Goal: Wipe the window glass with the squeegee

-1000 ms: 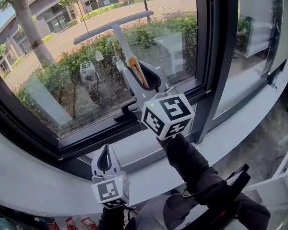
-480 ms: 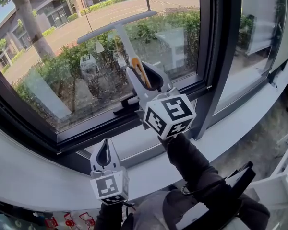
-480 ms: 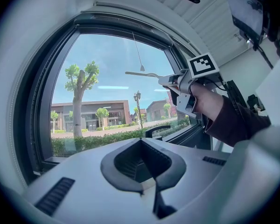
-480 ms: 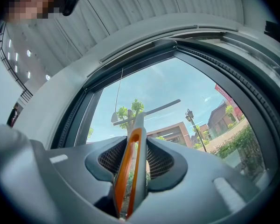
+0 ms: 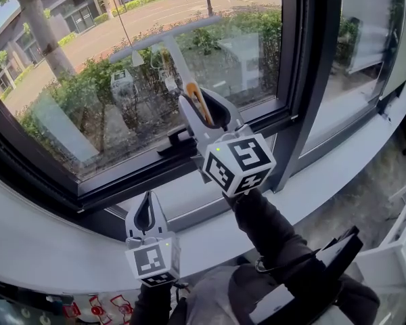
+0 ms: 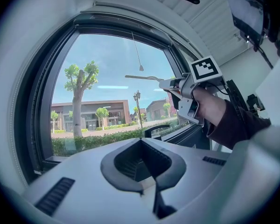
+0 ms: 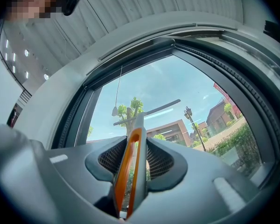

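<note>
A squeegee with a grey T-shaped blade [image 5: 166, 39] and an orange-and-grey handle [image 5: 197, 103] stands against the window glass [image 5: 88, 114]. My right gripper [image 5: 206, 114] is shut on the handle, the blade up and to the left of it. In the right gripper view the handle [image 7: 130, 167] runs between the jaws up to the blade [image 7: 147, 112]. My left gripper [image 5: 145, 215] hangs lower left over the sill, shut and empty; its jaws [image 6: 142, 164] hold nothing. From there the right gripper [image 6: 177, 85] and the blade [image 6: 142, 78] show at the pane.
A dark frame surrounds the pane, with a thick vertical mullion [image 5: 311, 80] right of my right gripper and a second pane [image 5: 365, 46] beyond. A black window handle [image 5: 179, 144] sits on the lower frame. The white sill [image 5: 54, 249] runs below.
The right gripper and squeegee have shifted only very slightly on the glass. The left gripper stays shut and low by the sill.
</note>
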